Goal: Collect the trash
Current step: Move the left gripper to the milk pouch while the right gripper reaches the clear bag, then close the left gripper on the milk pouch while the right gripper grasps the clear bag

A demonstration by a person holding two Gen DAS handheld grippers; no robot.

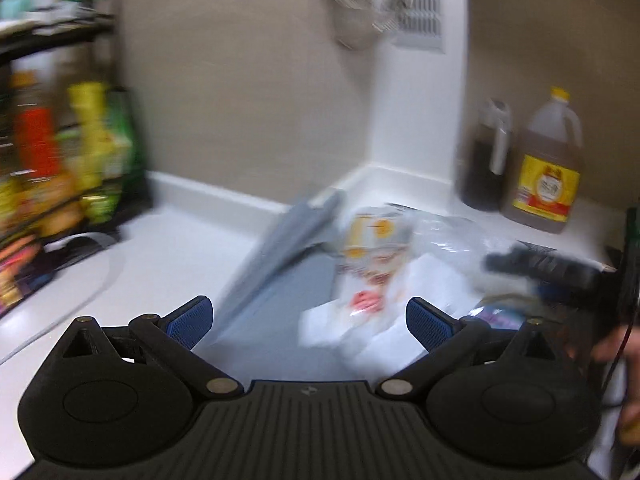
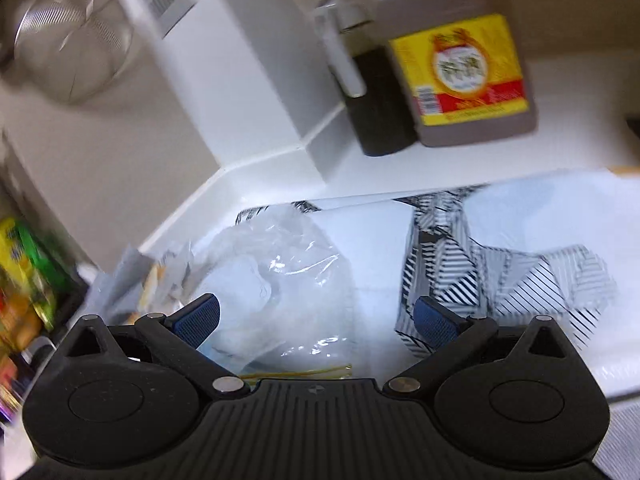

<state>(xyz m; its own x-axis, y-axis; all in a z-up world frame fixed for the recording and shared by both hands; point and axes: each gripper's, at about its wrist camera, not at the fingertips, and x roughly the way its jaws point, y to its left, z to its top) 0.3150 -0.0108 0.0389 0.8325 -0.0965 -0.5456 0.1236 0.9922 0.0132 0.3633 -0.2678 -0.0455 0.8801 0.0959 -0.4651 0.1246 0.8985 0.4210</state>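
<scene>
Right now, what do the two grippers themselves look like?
Both match: the left gripper and right gripper have matte black ribbed bodies, round side housings, silver pivot pins, and black linkage arms ending in blue textured fingers. A small emblem marks each body's centre.

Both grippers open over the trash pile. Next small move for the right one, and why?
Probably ease the right gripper forward and down onto the crumpled clear plastic wrap, then close. Its jaws stand wide open and empty, and the wrap lies directly ahead between them on the white countertop. The left gripper, also open, faces the printed wrapper.
</scene>
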